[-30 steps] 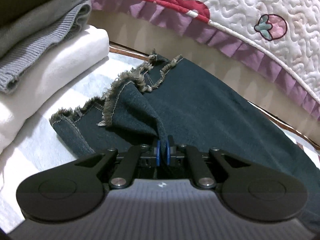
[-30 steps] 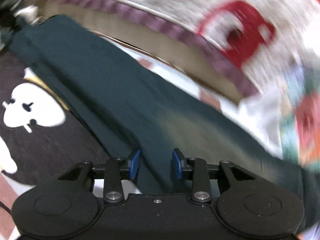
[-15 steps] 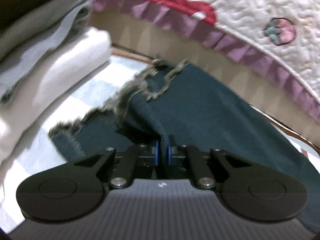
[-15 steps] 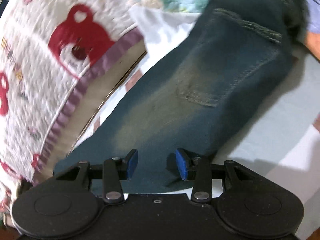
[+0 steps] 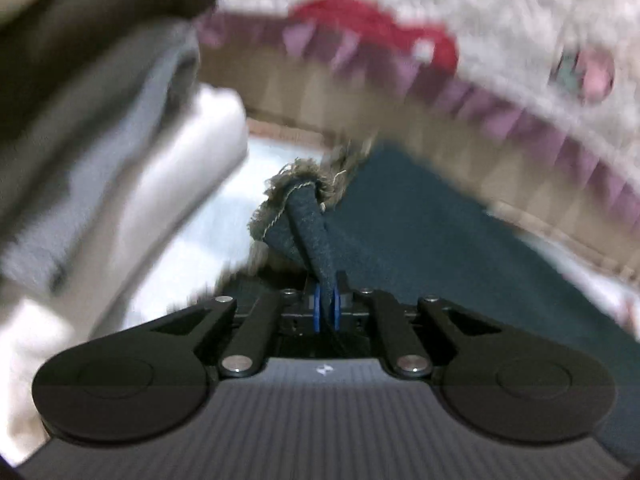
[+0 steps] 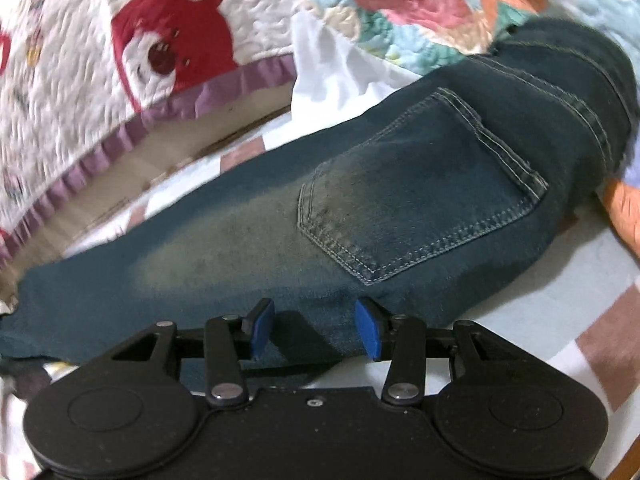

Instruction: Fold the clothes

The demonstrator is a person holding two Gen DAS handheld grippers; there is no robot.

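Observation:
Dark blue jeans (image 5: 420, 248) lie stretched along the bed beside a quilt. In the left wrist view my left gripper (image 5: 326, 304) is shut on a pinched fold of the leg end. The frayed hem (image 5: 296, 184) is bunched and raised just beyond the pads; this view is blurred. In the right wrist view the jeans (image 6: 240, 248) show the back pocket (image 6: 420, 200) and the waistband at the upper right. My right gripper (image 6: 316, 326) stands open over the near edge of the jeans. Denim lies between its blue pads, which do not press on it.
A stack of folded clothes (image 5: 100, 140), grey over white, rises at the left. A quilt with a red bear (image 6: 172, 48) and purple frill overhangs the far side, with a floral quilt (image 6: 400, 0) and a white cloth (image 6: 328, 68) beyond. The checked sheet (image 6: 560, 300) lies at the right.
The left gripper has drawn the frayed hem up and inward, bunching it. The right gripper has rolled and swung along the jeans to the pocket end, its jaws wider apart.

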